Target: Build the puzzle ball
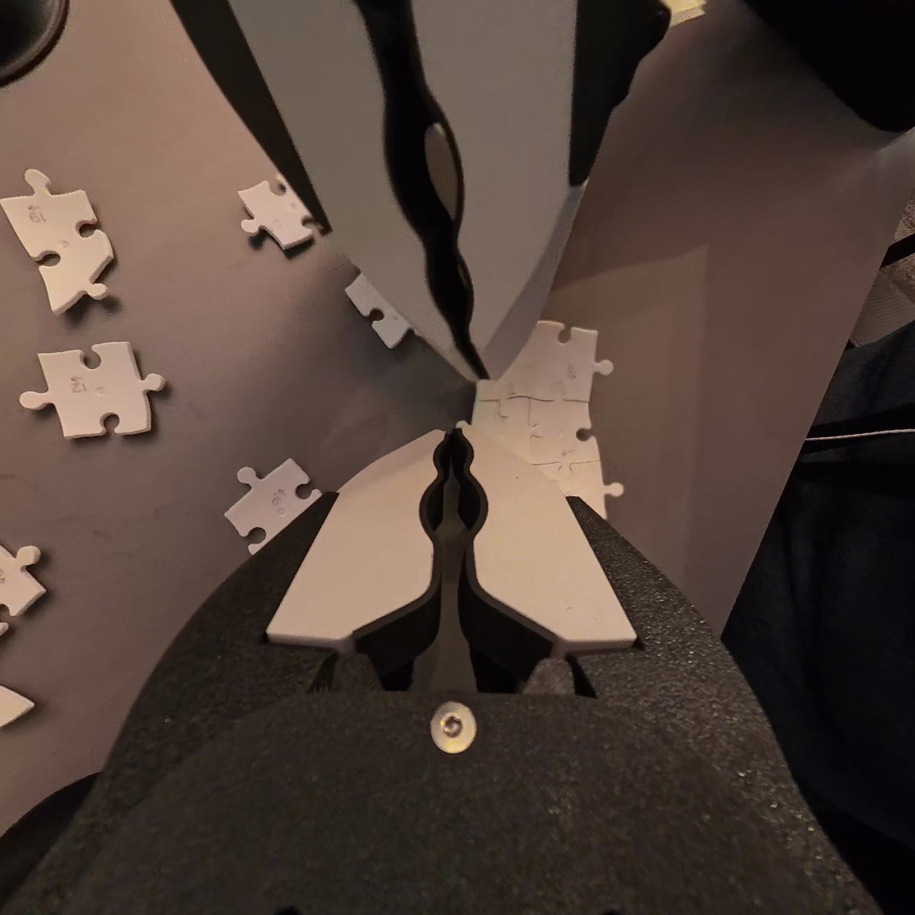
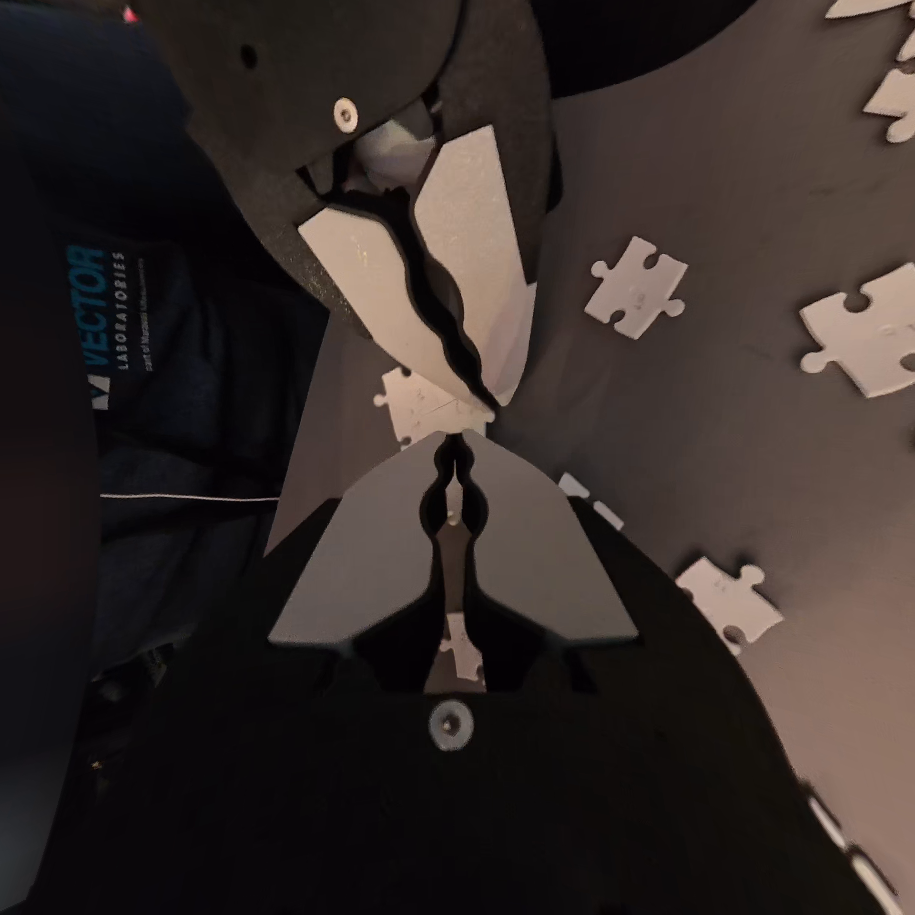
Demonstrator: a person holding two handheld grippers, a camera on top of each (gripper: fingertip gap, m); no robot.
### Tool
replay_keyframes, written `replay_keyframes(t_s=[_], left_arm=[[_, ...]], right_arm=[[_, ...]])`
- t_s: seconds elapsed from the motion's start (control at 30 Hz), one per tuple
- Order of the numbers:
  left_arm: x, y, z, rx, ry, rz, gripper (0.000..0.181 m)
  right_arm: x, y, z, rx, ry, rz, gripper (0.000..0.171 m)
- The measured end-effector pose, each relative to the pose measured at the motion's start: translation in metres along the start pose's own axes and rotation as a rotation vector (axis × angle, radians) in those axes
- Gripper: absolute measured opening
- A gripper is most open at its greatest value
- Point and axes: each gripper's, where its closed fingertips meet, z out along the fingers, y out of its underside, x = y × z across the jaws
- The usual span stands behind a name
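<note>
Working tip to tip over the grey desk: left tool comes in from the bottom of the left wrist view, its white fingers closed together with only the wavy black pad line between them. The tips sit right at the near corner of the assembled puzzle section — whether they actually pinch its edge I cannot tell, the contact point is hidden. Right tool enters from the top of that view, also closed, tips meeting the same corner from the opposite side. The right wrist view confirms it: right tool shut, left tool angled down from above, the joined white section poking out to the left of where the tips meet. The section is several interlocked pieces, slightly curved, lying near the desk edge beside a person's dark clothing. Loose white puzzle pieces are scattered flat across the desk, well apart from the section — one loose piece lies just beside the left tool's body.
</note>
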Motion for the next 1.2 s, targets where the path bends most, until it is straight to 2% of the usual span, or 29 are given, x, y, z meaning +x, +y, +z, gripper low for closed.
replay_keyframes(t_s=[0.57, 1.03, 1.2], left_arm=[[0.006, 0.004, -0.006, 0.005, 0.003, 0.007, 0.000], [0.015, 0.013, -0.011, 0.004, 0.023, -0.011, 0.000], [0.017, 0.013, -0.016, 0.033, 0.023, -0.015, 0.000]], right_arm=[[-0.015, 0.034, 0.000, -0.147, 0.044, 0.004, 0.001], [-0.010, 0.040, -0.023, 0.046, 0.044, 0.112, 0.001], [-0.016, 0.033, -0.029, 0.203, 0.058, 0.091, 0.001]])
